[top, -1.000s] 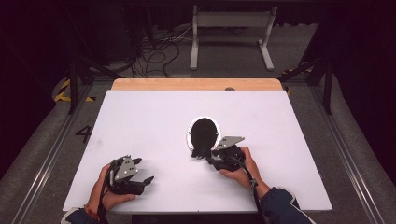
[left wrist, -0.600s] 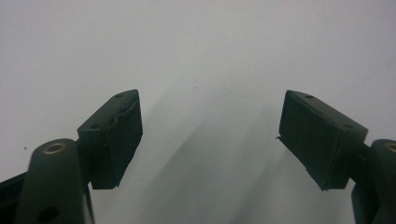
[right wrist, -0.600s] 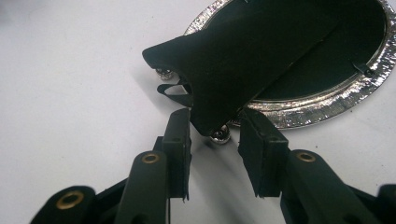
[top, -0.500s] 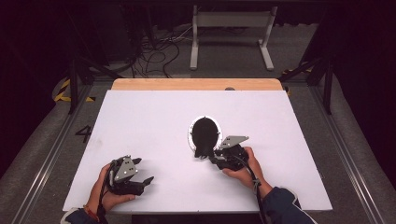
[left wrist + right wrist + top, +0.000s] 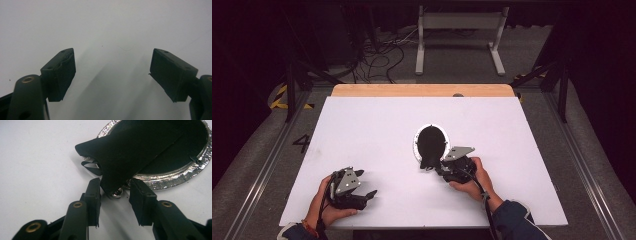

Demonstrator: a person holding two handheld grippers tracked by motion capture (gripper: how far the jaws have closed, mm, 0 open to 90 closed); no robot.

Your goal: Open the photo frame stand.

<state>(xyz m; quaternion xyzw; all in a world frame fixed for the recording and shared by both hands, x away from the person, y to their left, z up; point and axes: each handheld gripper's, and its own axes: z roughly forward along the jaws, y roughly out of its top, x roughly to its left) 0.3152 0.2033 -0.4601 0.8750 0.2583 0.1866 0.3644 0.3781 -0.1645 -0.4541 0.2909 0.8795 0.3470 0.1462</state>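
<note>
— Item one?
— Black cloth (image 5: 140,147), lying over a silver oval frame (image 5: 175,178) mid-table (image 5: 362,125); its corner hangs off the frame's near edge.
— Your right gripper (image 5: 115,195)?
— Jaws half open, either side of that corner; I cannot tell if they press it.
— Left gripper (image 5: 112,72)?
— Wide open, holding nothing, near the table's front-left edge.
</note>
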